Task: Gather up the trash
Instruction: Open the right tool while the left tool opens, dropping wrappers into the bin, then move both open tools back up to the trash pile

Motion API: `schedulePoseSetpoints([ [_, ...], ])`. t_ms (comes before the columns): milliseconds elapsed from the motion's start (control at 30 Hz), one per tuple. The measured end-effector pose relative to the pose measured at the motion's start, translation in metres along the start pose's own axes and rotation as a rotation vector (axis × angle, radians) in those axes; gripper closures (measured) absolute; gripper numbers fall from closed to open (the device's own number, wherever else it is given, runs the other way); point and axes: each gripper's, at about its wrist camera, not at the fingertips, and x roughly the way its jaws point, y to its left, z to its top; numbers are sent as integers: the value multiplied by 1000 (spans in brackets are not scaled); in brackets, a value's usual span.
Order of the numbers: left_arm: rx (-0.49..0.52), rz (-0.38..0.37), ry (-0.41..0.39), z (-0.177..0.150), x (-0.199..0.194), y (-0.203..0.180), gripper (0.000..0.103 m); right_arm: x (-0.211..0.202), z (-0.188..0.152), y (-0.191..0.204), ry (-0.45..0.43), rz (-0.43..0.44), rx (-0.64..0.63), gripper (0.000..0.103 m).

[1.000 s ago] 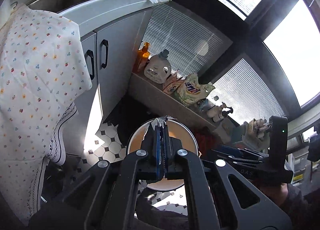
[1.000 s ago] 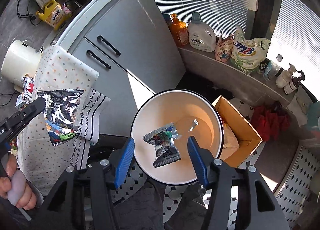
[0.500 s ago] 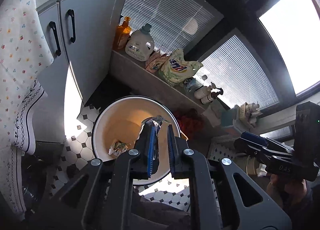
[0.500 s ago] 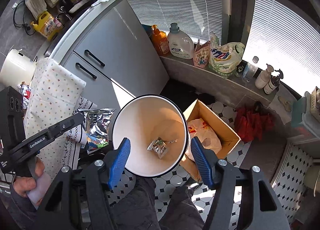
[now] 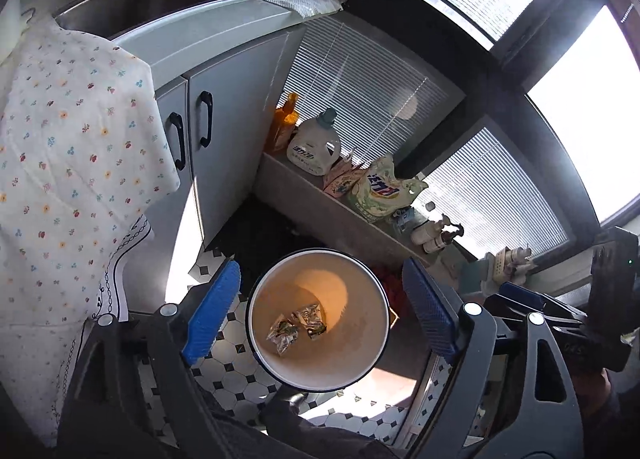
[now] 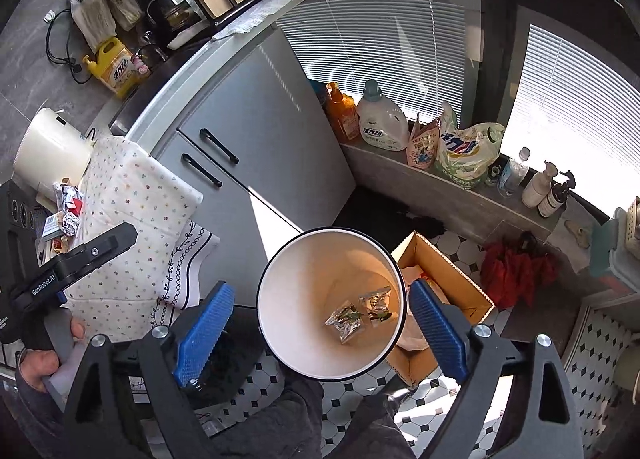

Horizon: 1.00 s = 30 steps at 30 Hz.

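Right tool [image 6: 318, 329]: hanging over the white bin [image 6: 280, 323], blue pads [image 6: 438, 329] standing wide apart, jaws just having been opening, nothing between them. Two crumpled foil wrappers [image 6: 346, 319] are lying on the bin's bottom. A cardboard box [image 6: 452, 271] is sitting just beside the bin on the tiled floor [image 6: 592, 343]. Left tool [image 6: 76, 259] is showing at left beside the floral cloth [image 6: 136, 195].

Home kitchen, sink [image 5: 136, 5], cabinets [image 6: 256, 163], detergent [image 6: 380, 121]

You get hard daylight through the slatted white window blinds [image 6: 568, 99], blown out to glare; sunlit patches cross the black-and-white tiled floor [image 5: 228, 343]. Fisheye bends edges; focus is sharp.
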Motion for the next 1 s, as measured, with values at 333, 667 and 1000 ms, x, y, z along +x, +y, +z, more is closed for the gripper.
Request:
schedulePoseSetpoints([
  [333,-92,97,-129,18,-72,75,7,5,30,91,-41,72,-99,8],
  [667,-186,181,-241,27,-133,156,7,21,51,187,-59,137,-196,8],
  [1000,-252,234,-317,24,-178,231,7,41,55,275,-58,191,-285,8],
])
